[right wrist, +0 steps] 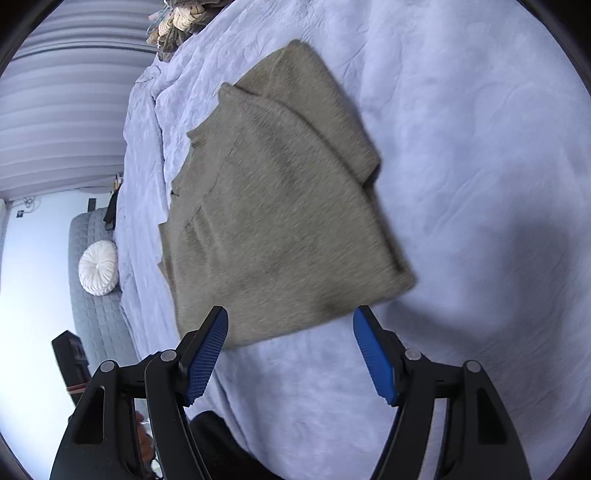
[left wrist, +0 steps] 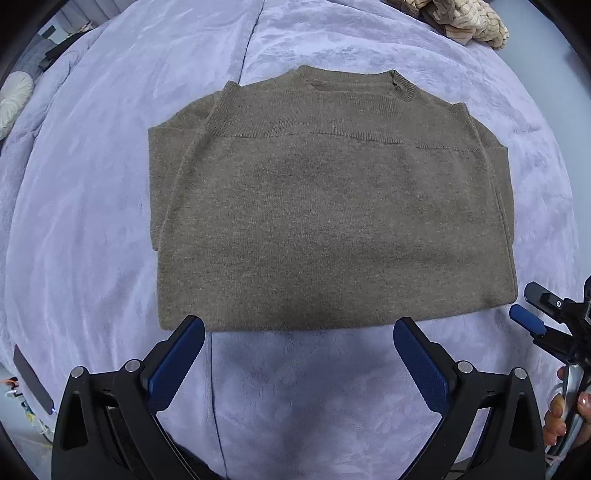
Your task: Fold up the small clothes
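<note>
one folded olive-brown knit sweater [left wrist: 328, 221] on one lavender bedspread [left wrist: 92, 206]. two grippers: the left gripper [left wrist: 299, 354] and the right gripper [right wrist: 290, 350], each with two blue-padded fingers [left wrist: 177, 363]. one heap of beige knitwear [left wrist: 465, 18] at the far edge. one round white cushion [right wrist: 98, 267]. one hand [left wrist: 561, 413] at the frame edge.

Left gripper [left wrist: 298, 330] points straight down, jaws spread wide and empty. Right gripper [right wrist: 290, 319] tilts downward, jaws likewise apart with nothing between the blue pads [right wrist: 373, 354]. A hand [left wrist: 563, 417] grips the right gripper's handle.
</note>
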The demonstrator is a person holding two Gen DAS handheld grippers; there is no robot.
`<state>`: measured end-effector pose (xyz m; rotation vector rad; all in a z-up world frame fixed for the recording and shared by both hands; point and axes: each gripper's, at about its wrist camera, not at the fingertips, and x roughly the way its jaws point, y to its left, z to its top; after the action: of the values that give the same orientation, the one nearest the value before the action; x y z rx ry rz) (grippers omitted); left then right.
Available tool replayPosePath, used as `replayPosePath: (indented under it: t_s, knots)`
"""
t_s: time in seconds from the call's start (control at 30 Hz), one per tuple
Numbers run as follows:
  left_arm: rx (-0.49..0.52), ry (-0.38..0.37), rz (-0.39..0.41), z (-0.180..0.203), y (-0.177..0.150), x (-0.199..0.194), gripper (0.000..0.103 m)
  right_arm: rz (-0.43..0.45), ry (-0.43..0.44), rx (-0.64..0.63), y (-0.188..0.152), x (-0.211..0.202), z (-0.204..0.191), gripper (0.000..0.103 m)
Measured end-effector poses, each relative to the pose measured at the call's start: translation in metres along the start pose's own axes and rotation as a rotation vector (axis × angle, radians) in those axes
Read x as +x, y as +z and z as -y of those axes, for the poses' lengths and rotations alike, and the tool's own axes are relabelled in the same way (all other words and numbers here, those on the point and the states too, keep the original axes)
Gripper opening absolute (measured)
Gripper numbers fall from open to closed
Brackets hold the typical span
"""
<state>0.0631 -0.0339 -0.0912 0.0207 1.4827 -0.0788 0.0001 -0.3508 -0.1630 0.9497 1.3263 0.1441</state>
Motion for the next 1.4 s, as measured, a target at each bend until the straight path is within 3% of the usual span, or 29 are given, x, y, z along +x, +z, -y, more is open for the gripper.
replayPosePath:
  t_s: [0.17,0.43,0.97,1.13,1.23,1.3,1.4]
  knots:
    - [0.015,-0.046,0.019,-0.022,0.014,0.017,0.103,-0.013,0.055,0.032,-0.022,0.027,-0.024,0.075]
    - [-0.017,-0.115,0.007,-0.056,0.02,0.038,0.103,-0.056,0.023,0.042,-0.042,0.08,-0.058,0.075]
    - [-0.07,-0.151,0.018,-0.098,0.027,0.056,0.103,-0.164,0.06,0.075,-0.073,0.155,-0.09,0.075]
    - [-0.174,-0.222,0.086,-0.142,0.031,0.052,0.103,-0.201,0.071,0.082,-0.084,0.176,-0.091,0.075]
    - [-0.245,-0.208,0.064,-0.171,0.033,0.065,0.103,-0.149,0.132,0.115,-0.078,0.185,-0.09,0.075]
    - [-0.27,-0.241,0.042,-0.182,0.032,0.074,0.103,-0.111,0.17,0.141,-0.07,0.193,-0.091,0.077]
    - [-0.305,-0.364,0.002,-0.189,0.026,0.089,0.103,-0.092,0.24,0.164,-0.06,0.204,-0.098,0.075]
